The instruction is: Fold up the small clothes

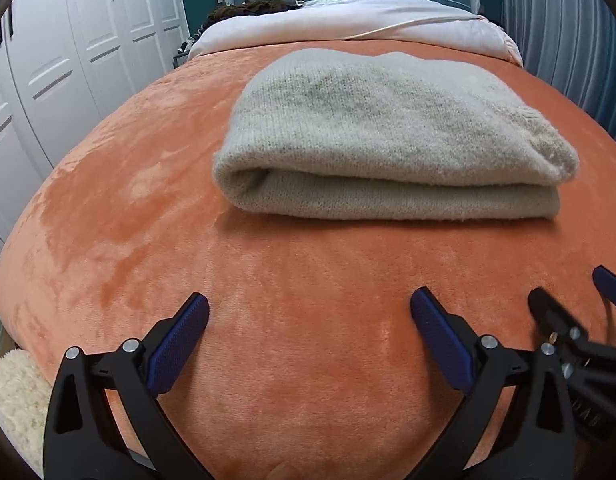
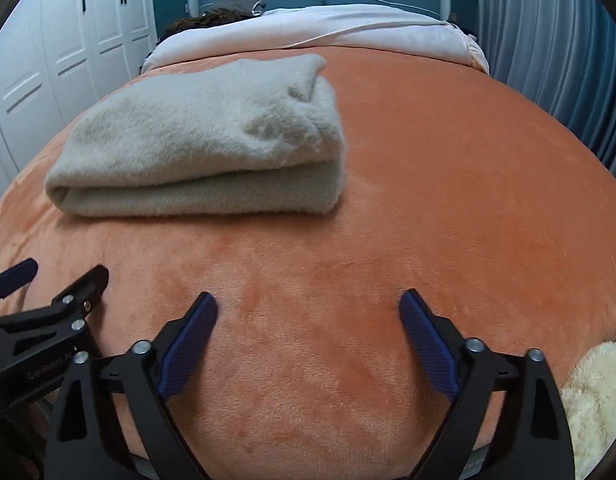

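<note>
One folded sweater (image 1: 388, 136) — two grippers, left gripper (image 1: 310, 308) and right gripper (image 2: 308, 304), empty.

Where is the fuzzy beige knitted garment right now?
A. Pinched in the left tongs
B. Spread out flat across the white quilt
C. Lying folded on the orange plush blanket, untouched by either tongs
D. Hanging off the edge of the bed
C: the fuzzy beige knitted garment lies folded on the orange plush blanket, while the left tongs and right tongs stand open and empty in front of it.

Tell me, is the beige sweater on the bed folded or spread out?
Folded. The sweater lies as a compact bundle on the orange blanket, with two stacked layers and a rounded fold showing along its near edge.
</note>
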The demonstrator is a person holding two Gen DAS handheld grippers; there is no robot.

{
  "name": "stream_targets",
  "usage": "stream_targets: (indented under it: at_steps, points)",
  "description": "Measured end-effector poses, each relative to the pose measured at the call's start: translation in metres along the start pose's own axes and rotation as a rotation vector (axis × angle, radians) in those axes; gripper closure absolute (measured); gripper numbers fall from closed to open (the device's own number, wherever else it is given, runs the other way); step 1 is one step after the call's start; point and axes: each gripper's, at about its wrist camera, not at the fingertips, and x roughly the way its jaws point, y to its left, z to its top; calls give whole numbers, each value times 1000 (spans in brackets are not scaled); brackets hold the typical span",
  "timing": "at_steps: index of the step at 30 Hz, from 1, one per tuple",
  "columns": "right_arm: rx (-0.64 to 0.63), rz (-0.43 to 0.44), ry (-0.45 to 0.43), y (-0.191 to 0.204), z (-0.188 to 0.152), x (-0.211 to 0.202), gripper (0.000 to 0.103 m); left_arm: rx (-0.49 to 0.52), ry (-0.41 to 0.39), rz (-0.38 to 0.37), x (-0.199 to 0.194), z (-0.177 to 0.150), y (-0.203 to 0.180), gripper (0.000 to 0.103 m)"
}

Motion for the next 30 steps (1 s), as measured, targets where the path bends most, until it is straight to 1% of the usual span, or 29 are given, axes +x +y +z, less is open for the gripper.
stream_targets:
  at_steps: [3,8,13,15,18,21,30]
  points:
    - [2,8,6,2,-2,3,5,-9,3,-4,3,0,1,5]
    - [4,20,10,1,-2,6,5,-13,4,-8,3,-1,3,5]
    - [5,5,2,4,-2,4,5,-26,8,-18,4,0,5,5]
    - [17,4,2,9,-4,3,5,-34,7,-17,3,0,7,5]
    - [3,-10,1,23,-8,2,5,-5,-8,19,1,0,7,5]
    - [-4,-12,6,31,-10,2,5,-22,4,4,3,-1,11,5]
    - [-3,-17,7,35,-12,1,5,-25,7,5,6,-2,9,5]
